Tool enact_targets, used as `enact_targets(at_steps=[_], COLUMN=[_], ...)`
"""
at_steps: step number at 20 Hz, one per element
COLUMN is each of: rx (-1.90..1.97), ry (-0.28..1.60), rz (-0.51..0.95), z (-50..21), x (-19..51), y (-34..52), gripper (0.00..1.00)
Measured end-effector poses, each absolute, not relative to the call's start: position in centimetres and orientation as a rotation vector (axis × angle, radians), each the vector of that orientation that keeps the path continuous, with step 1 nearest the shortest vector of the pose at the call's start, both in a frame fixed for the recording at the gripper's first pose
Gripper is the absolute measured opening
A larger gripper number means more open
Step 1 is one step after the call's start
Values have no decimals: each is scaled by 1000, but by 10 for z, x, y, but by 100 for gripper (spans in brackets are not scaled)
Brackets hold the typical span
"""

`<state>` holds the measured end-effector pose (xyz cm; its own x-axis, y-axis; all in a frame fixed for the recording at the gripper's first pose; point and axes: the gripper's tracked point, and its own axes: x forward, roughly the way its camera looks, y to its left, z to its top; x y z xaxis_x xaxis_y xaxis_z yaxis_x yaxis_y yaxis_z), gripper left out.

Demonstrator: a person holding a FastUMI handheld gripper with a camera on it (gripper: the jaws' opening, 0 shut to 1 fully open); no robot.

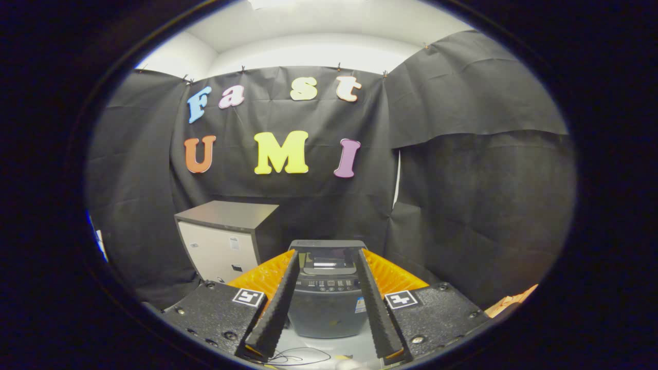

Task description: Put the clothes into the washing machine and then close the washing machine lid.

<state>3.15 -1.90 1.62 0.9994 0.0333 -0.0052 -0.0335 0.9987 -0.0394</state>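
The washing machine (327, 293) stands upright on the pale floor (329, 345), a dark top-loader whose long axis runs vertically. Its front face is turned toward the camera, the control strip running crosswise just below the top opening, and its lid (327, 255) is raised, tilted back toward the black cloth wall (462, 205) behind it. The gripper (327, 252) is held about level and aimed straight at the machine. Its jaws are spread wide with nothing between them, and they touch nothing; the machine shows in the gap between the two fingers (277, 303), a little ahead of their tips. To the left of the machine and set farther back stands a small cabinet (226, 241) with a dark top and a pale front, close to the cloth wall. A thin dark cable (300, 354) lies looped on the floor near the base of the fingers. No clothes can be made out inside the machine from this angle.
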Motion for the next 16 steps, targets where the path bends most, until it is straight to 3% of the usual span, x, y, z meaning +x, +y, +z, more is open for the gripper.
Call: enact_targets(at_steps=[16], rx=[-44], ry=[-5], rz=[24], z=[13], x=[30], y=[-28], gripper=[71])
